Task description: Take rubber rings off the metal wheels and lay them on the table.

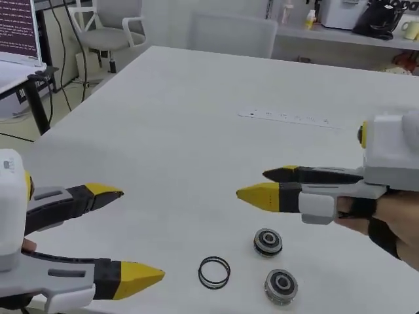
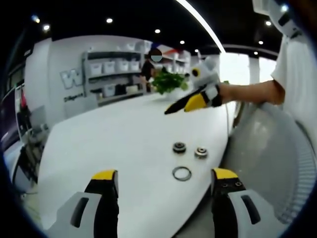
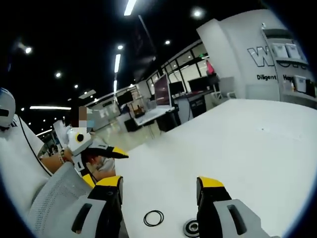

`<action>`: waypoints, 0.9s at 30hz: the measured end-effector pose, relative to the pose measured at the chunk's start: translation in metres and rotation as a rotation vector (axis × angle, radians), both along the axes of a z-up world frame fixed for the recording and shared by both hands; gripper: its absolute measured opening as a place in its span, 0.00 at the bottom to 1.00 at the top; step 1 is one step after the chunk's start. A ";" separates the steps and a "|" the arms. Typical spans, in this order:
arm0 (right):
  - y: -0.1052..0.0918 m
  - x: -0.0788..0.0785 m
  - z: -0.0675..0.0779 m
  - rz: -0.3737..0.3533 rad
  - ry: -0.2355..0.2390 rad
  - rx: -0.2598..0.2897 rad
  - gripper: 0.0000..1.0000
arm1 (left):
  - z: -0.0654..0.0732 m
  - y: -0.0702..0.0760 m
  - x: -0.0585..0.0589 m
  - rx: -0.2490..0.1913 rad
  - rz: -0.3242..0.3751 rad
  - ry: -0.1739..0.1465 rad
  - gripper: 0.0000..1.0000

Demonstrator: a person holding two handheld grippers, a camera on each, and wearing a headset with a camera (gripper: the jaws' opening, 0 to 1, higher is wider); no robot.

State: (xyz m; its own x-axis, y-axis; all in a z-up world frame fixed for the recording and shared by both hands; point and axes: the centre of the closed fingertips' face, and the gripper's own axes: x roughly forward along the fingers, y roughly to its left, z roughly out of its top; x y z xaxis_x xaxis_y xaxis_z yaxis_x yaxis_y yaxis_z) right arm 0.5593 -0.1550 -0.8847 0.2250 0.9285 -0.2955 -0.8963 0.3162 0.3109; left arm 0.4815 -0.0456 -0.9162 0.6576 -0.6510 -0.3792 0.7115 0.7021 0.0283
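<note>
Down at the near edge of the surface, the wheels sit almost under the spread right hand-held gripper, way farther from the spread left hand-held gripper.

Left gripper, right gripper; rubber ring beside two metal wheels

I read the head view as bright and evenly lit: the wide white matte tabletop is uniformly pale, and the thin black rubber ring on it casts only a faint shadow. Above the tabletop, long ceiling strip lights and round spot lamps burn out to white in both gripper views. There the fisheye bends the tabletop's edges, and grey shelving beyond it looks soft.
</note>
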 end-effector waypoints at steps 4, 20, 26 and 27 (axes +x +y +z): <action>-0.009 0.005 0.015 -0.020 -0.048 0.036 0.62 | 0.001 -0.002 0.000 0.007 -0.018 0.003 0.78; -0.049 0.022 0.023 -0.059 -0.108 0.058 0.65 | 0.029 -0.022 0.013 0.026 -0.080 -0.030 0.79; -0.060 0.031 0.017 -0.086 -0.112 0.047 0.63 | 0.049 -0.032 0.025 0.040 -0.124 -0.066 0.79; -0.061 0.032 0.014 -0.090 -0.115 0.039 0.62 | 0.051 -0.035 0.026 0.041 -0.137 -0.071 0.79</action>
